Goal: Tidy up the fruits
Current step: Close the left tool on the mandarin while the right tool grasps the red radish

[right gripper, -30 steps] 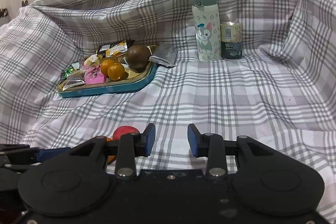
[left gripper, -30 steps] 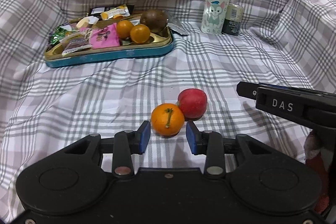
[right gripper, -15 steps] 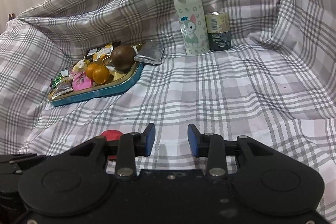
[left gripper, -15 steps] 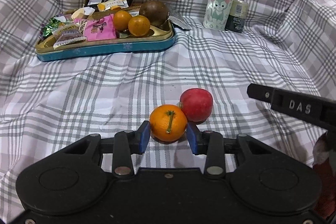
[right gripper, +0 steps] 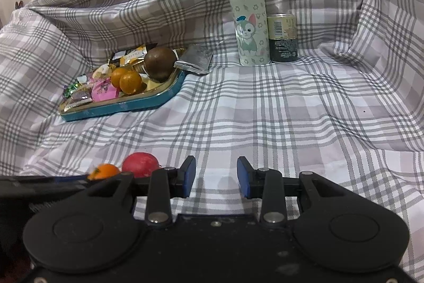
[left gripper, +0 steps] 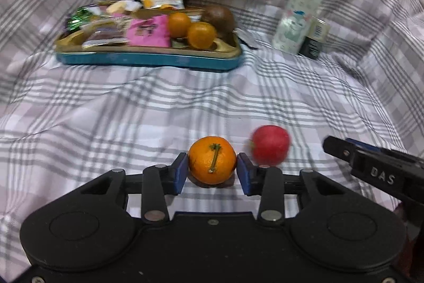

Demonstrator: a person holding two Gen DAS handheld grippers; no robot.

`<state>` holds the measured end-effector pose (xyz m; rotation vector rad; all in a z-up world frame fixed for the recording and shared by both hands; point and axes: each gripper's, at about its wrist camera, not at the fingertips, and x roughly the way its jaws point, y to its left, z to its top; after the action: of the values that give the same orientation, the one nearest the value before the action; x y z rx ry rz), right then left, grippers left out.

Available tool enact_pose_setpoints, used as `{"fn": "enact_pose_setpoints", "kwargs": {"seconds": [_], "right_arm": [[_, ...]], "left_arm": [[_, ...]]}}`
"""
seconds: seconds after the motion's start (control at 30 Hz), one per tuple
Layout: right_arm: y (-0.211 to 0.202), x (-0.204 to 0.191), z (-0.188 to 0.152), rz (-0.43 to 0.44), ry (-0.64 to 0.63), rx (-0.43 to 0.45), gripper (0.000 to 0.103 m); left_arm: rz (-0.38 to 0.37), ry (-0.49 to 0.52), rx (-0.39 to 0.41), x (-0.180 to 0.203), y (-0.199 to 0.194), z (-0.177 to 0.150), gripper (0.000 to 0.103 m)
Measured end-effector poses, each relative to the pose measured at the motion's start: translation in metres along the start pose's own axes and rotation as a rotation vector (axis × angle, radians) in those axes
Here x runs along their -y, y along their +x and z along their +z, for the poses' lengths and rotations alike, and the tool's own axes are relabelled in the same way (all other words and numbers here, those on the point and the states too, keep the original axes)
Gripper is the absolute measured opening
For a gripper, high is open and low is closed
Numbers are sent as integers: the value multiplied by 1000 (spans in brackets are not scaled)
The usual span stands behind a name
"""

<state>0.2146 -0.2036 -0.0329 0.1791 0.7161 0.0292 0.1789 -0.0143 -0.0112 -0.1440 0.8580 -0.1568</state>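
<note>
An orange [left gripper: 212,163] with a green stem sits between the blue pads of my left gripper [left gripper: 212,173], which is shut on it low over the checked cloth. A red apple [left gripper: 270,145] lies just to its right, a little apart from it. In the right wrist view the same orange [right gripper: 104,171] and apple [right gripper: 140,163] show at the lower left. My right gripper [right gripper: 216,174] hovers to the right of them, its pads a narrow gap apart with only cloth between. A teal tray [left gripper: 148,60] at the back left holds two small oranges [left gripper: 201,35] and a brown round fruit [left gripper: 218,16].
Snack packets fill the left part of the tray. A cartoon-print bottle [left gripper: 299,17] and a dark can [left gripper: 315,39] stand at the back right. A silver packet [right gripper: 194,59] lies by the tray's right end. The cloth rises in folds on all sides.
My left gripper moved forward until the orange sat between its pads. The apple, which touched the orange before, now lies apart to its right. The right gripper's pads stand as before.
</note>
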Motion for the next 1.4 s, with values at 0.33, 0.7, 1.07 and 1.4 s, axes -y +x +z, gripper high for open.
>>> {"fn": "enact_pose_setpoints", "kwargs": {"seconds": [0.33,0.7,1.07,1.4], "right_arm": [[-4,-22,1,36,8,-32,40],[7,-71,7,52,-82,-25,49],[30,-88,0,-8,-118,-69,52],[37,-86,-6,-27,-124,-84,50]], "left_arm": [[41,-68,11,-27,-8,3,48],[63,-106,21,-37,-11,5,48],[67,-118,26,-41,-13,5,48],[83,-105,18,-38,-9,3,48]]}}
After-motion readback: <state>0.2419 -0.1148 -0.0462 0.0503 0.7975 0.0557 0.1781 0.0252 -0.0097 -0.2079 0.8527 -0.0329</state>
